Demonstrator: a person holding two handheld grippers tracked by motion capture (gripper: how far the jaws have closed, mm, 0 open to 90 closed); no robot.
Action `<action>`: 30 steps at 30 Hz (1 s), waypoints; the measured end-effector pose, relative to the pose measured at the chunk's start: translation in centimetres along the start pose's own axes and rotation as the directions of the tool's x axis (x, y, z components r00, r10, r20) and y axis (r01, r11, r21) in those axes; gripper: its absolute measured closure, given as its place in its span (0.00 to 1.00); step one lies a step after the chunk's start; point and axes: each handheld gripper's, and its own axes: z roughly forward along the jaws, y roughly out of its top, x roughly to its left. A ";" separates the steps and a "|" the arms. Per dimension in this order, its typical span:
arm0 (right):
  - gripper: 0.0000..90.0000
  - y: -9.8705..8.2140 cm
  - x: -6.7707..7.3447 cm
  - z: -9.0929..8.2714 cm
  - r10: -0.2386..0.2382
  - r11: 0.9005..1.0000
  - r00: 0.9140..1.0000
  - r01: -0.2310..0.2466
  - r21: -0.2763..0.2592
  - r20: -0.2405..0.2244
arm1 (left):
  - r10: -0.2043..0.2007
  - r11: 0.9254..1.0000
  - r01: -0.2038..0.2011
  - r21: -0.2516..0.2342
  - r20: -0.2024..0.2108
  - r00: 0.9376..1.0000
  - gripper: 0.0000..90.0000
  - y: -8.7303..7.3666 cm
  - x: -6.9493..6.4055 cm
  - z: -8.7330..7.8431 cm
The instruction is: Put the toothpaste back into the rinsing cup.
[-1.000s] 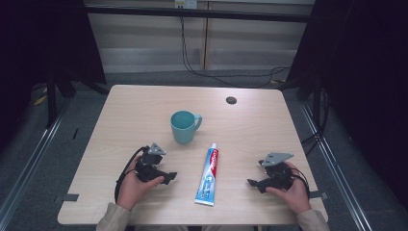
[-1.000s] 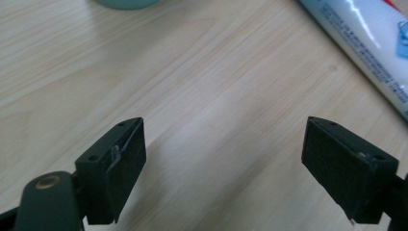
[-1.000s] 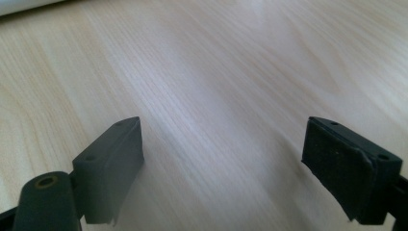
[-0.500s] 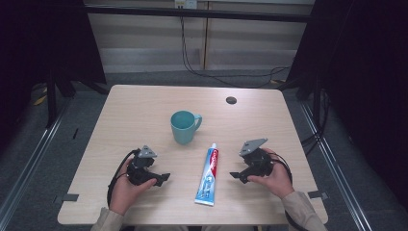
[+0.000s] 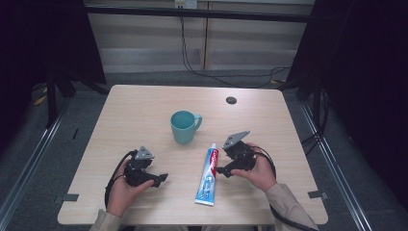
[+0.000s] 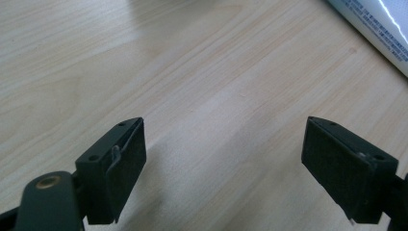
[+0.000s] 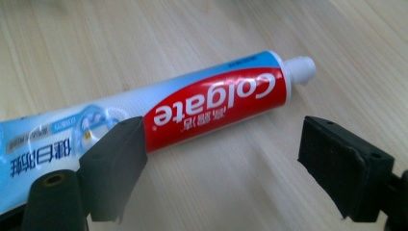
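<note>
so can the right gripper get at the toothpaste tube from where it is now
Probably yes. The right gripper sits just beside the toothpaste tube, jaws open wide, and in the right gripper view the tube lies flat on the bare table just ahead of them, nothing between.

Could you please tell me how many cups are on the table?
1. The teal cup stands upright near the table's middle, beyond the toothpaste tube, handle toward the right. None seems hidden.

Toothpaste tube (image 5: 208, 174), red, white and blue, capped, lying flat on the table's near half, cap pointing away.
</note>
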 end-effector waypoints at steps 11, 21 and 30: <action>0.17 1.4 0.0 1.4 0.165 0.986 0.986 -0.165 -0.005 0.011 | -0.006 1.000 0.006 -0.024 -0.006 1.000 0.18 -0.1 0.3 -0.5; 0.16 1.8 -0.1 2.0 0.236 0.972 0.971 -0.236 0.009 0.022 | -0.005 0.999 0.005 -0.041 -0.014 1.000 0.18 -0.3 0.7 -1.0; 0.16 2.0 0.1 2.9 0.262 0.965 0.965 -0.262 0.024 0.023 | -0.013 0.999 0.012 -0.046 -0.017 1.000 0.18 -0.3 0.8 -1.1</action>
